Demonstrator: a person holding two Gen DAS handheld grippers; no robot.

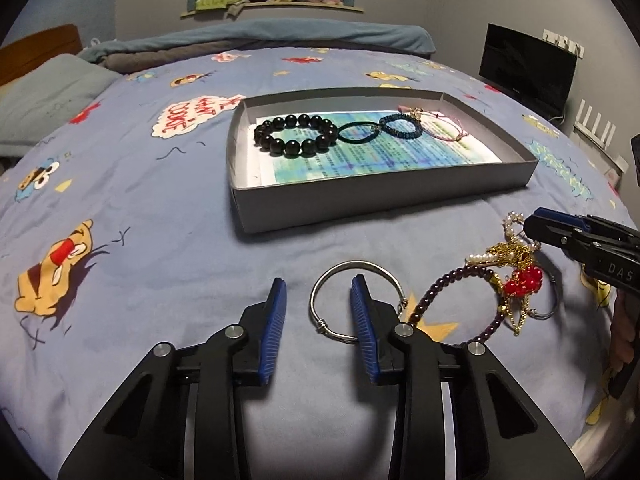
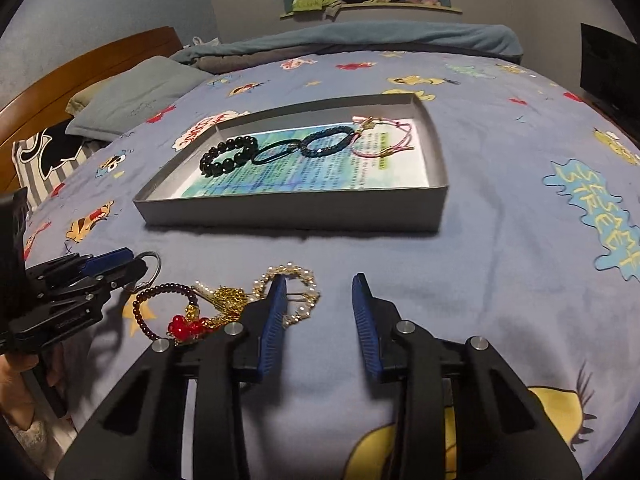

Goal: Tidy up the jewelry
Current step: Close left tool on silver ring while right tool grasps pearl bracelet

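Starting at the left, your left gripper [image 1: 318, 300] hangs low over the bedspread [image 1: 120, 184] near the bed's front edge. Its jaws are partly apart and astride one side of the silver bangle [image 1: 355, 300]: the right finger sits inside the ring, the left finger outside it, and neither pad presses the wire yet. If you squeeze from here, I'd expect the thin, hard bangle to tip or skid on the soft cover instead of seating flat between the pads.

Just to the right, the purple bead bracelet [image 1: 448, 304] touches the tangle of gold chain [image 1: 512, 258] and red bead charm [image 1: 522, 280]. Lifting any one of these would likely drag its neighbours along.

Further right, your right gripper [image 2: 320, 300] also has its jaws partly apart and clamped on nothing. Its left finger lies across the pearl bracelet [image 2: 288, 292], and bare bedspread shows in the gap. Closing now would probably catch only an edge, or snag the gold chain beside it.

Beyond both, toward the middle of the bed, the grey tray [image 1: 384, 200] already holds a black bead bracelet [image 1: 296, 134], a dark hair tie [image 1: 356, 132], a blue braided bracelet [image 1: 400, 126] and a pink cord bracelet [image 1: 446, 128] in a row. A careless drop there could knock that line crooked.
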